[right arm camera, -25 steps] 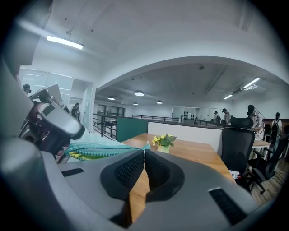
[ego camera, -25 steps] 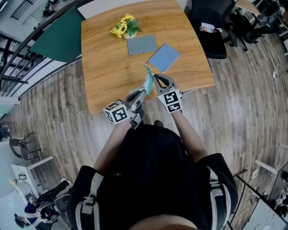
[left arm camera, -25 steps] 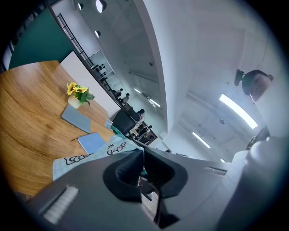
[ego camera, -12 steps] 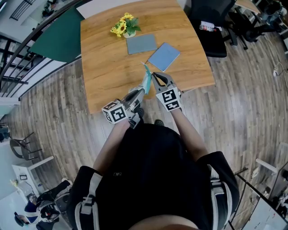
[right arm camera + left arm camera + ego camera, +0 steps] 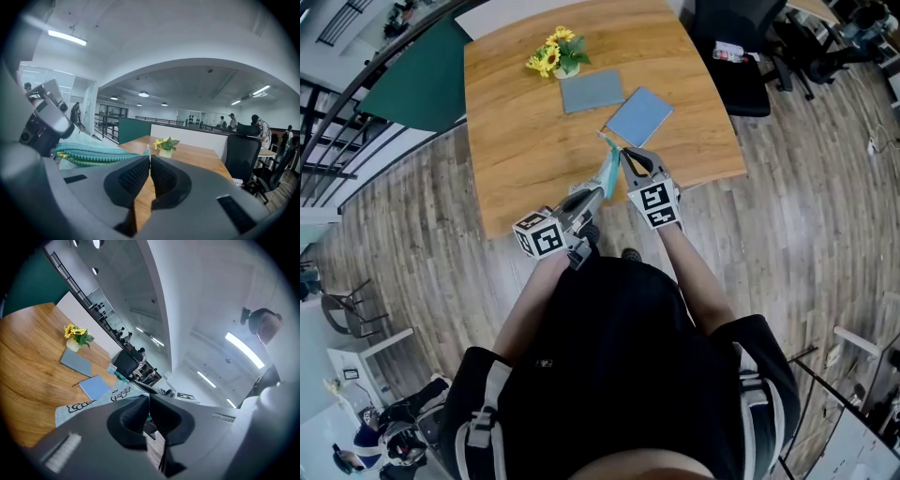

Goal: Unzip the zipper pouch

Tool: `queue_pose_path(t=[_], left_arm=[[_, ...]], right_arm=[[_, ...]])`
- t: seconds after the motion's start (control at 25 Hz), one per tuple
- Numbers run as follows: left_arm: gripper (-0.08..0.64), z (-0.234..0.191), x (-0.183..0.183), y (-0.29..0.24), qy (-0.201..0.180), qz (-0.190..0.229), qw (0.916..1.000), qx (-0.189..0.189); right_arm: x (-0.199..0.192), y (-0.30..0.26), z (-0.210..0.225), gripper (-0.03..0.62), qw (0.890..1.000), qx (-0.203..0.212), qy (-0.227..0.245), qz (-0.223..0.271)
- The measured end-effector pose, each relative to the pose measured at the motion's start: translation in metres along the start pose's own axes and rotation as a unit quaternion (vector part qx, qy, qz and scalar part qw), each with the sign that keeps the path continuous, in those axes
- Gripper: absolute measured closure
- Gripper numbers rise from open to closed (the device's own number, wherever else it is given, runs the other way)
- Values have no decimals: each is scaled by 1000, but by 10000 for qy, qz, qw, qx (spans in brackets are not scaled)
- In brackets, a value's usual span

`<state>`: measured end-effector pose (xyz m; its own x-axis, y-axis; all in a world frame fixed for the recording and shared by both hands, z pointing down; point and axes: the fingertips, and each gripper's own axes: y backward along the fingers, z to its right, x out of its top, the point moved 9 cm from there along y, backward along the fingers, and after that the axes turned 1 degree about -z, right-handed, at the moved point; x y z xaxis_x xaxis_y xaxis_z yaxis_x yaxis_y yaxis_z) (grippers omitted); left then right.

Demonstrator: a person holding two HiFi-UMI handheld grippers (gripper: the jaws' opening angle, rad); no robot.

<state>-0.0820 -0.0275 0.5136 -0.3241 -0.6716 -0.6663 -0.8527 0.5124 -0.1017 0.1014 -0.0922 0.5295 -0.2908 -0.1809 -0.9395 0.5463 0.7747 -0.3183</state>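
Both tools clamped: left gripper [image 5: 598, 193] anchors the light-blue cloud-print fabric zipper pouch [image 5: 607, 171] above the wooden desk's [image 5: 516, 122] near edge, and right gripper [image 5: 624, 153] pinches its top corner (slider end, I reckon) for a taut pull.

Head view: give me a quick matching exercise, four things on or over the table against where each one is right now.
Things:
1. zipper pouch
2. sunflowers
3. grey pad
4. blue pad

Places:
A. near the far edge of the table
B. flat, right beside the sunflowers
C. gripped by the left gripper and the right gripper
D. flat, just beyond the right gripper

Pairs: 1-C, 2-A, 3-B, 4-D
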Motion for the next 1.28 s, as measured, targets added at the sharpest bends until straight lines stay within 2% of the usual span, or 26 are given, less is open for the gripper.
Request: queue_pose_path(t=[0.28, 0.64, 1.0, 1.28], left_arm=[[557, 6, -3, -4, -117, -270, 9992, -267], [557, 6, -4, -7, -147, -479, 9979, -420], [555, 5, 3, -3, -183, -405, 9980, -454], [557, -8, 15, 5, -197, -302, 9970, -682]], right_arm=[[-3, 2, 12, 583, 9994, -271, -227, -47], [-12, 8, 29, 583, 9976, -523, -425, -161], [-16, 3, 30, 577, 9968, -525, -587, -131], [-18, -2, 24, 569, 9965, -488, -650, -192]])
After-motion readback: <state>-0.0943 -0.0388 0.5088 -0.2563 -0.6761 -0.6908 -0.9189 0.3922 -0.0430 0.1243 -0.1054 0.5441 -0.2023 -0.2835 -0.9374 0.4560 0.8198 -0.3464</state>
